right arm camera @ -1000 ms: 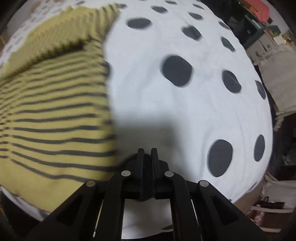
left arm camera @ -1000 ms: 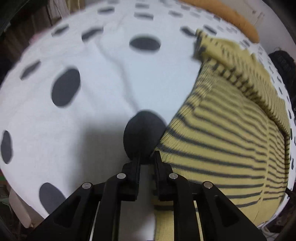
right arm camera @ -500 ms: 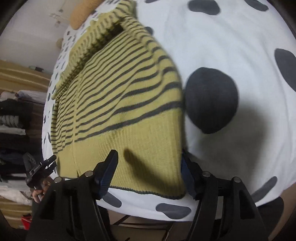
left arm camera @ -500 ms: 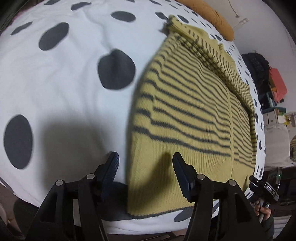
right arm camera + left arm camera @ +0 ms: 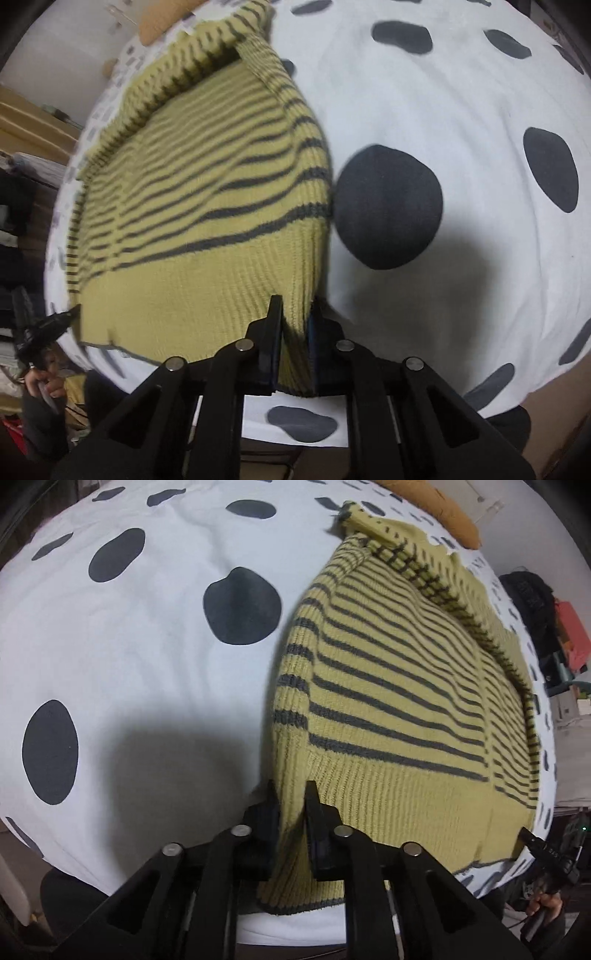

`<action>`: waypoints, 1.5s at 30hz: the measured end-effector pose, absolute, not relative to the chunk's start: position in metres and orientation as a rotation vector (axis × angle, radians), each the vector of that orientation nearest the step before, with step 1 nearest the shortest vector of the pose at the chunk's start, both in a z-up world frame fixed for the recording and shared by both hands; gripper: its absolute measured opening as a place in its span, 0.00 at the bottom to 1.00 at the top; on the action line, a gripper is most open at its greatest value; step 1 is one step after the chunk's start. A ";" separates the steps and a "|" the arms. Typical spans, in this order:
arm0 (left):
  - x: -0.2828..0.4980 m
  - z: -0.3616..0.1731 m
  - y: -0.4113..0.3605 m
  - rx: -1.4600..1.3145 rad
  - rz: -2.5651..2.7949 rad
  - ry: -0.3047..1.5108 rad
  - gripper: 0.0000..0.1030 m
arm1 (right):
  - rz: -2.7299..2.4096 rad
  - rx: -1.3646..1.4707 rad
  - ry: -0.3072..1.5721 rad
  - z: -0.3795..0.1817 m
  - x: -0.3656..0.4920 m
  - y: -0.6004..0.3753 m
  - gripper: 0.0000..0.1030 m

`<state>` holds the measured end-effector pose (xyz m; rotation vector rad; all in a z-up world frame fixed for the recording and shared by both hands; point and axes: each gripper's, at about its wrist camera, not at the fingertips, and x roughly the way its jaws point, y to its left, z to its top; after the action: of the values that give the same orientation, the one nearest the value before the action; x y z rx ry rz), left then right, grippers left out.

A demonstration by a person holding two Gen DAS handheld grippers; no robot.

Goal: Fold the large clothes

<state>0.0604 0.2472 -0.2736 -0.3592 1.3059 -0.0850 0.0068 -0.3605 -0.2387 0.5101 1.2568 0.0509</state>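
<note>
The white spotted bedcover (image 5: 155, 657) carries the yellow striped sweater (image 5: 406, 701), lying flat. Your left gripper (image 5: 291, 797) and right gripper (image 5: 295, 314) have just been closing, and each now pinches a corner of the sweater's near hem. If you lift unevenly, the thick knit may slip out or fold crooked.

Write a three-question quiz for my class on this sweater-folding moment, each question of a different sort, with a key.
1. True or false: the left gripper is clamped on the hem corner of the yellow striped sweater.
2. What does the right gripper pinch? A) the sweater's other hem corner B) the spotted sheet C) nothing
3. Fill in: the sweater lies on a white sheet with dark ____.

Key: 1 true; 2 A; 3 spots.
</note>
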 end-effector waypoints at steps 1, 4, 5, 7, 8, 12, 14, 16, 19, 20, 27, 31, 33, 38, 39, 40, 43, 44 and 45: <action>0.058 -0.273 0.246 -0.360 -0.098 1.302 0.42 | 0.075 0.533 1.251 -0.239 0.006 -0.359 0.26; 0.050 -0.272 0.244 -0.386 -0.149 1.273 0.58 | 0.151 0.625 1.235 -0.245 -0.002 -0.366 0.43; 0.050 -0.273 0.242 -0.386 -0.153 1.277 0.58 | 0.166 0.639 1.227 -0.246 -0.003 -0.365 0.44; 0.049 -0.274 0.238 -0.400 -0.177 1.273 0.58 | 0.207 0.647 1.208 -0.249 0.004 -0.357 0.46; 0.053 -0.275 0.236 -0.410 -0.192 1.270 0.58 | 0.220 0.646 1.199 -0.251 0.005 -0.348 0.46; 0.063 -0.276 0.227 -0.394 -0.223 1.269 0.58 | 0.253 0.621 1.171 -0.252 0.012 -0.333 0.46; 0.070 -0.278 0.225 -0.404 -0.230 1.270 0.50 | 0.286 0.646 1.168 -0.255 0.012 -0.335 0.52; 0.074 -0.279 0.230 -0.418 -0.232 1.286 0.10 | 0.293 0.692 1.170 -0.255 0.010 -0.342 0.52; 0.072 -0.274 0.233 -0.406 -0.244 1.278 0.07 | 0.276 0.683 1.173 -0.246 0.009 -0.344 0.19; 0.072 -0.272 0.233 -0.408 -0.243 1.274 0.07 | 0.278 0.684 1.158 -0.242 0.009 -0.343 0.15; 0.077 -0.236 0.242 -0.500 -0.272 1.197 0.07 | 0.361 0.773 1.059 -0.211 0.024 -0.329 0.15; 0.105 -0.208 0.250 -0.526 -0.305 1.147 0.07 | 0.418 0.758 1.000 -0.179 0.052 -0.324 0.15; 0.131 -0.192 0.256 -0.537 -0.304 1.116 0.07 | 0.422 0.741 0.959 -0.162 0.078 -0.326 0.15; 0.220 -0.153 0.254 -0.505 -0.301 1.047 0.07 | 0.399 0.679 0.872 -0.127 0.158 -0.340 0.15; 0.240 -0.148 0.254 -0.506 -0.296 1.039 0.07 | 0.392 0.666 0.859 -0.122 0.175 -0.342 0.15; 0.263 -0.145 0.255 -0.515 -0.293 1.035 0.07 | 0.378 0.646 0.846 -0.116 0.200 -0.345 0.15; 0.333 -0.152 0.258 -0.564 -0.254 1.048 0.07 | 0.342 0.635 0.824 -0.109 0.258 -0.357 0.15; 0.359 -0.159 0.256 -0.558 -0.229 1.064 0.07 | 0.325 0.637 0.821 -0.112 0.275 -0.361 0.15; 0.382 -0.165 0.251 -0.529 -0.208 1.079 0.07 | 0.300 0.642 0.826 -0.118 0.297 -0.366 0.15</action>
<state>0.3820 0.2507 -0.1651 -0.5291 1.0787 -0.2077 0.2967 -0.3664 -0.1184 0.6418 0.8263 0.3001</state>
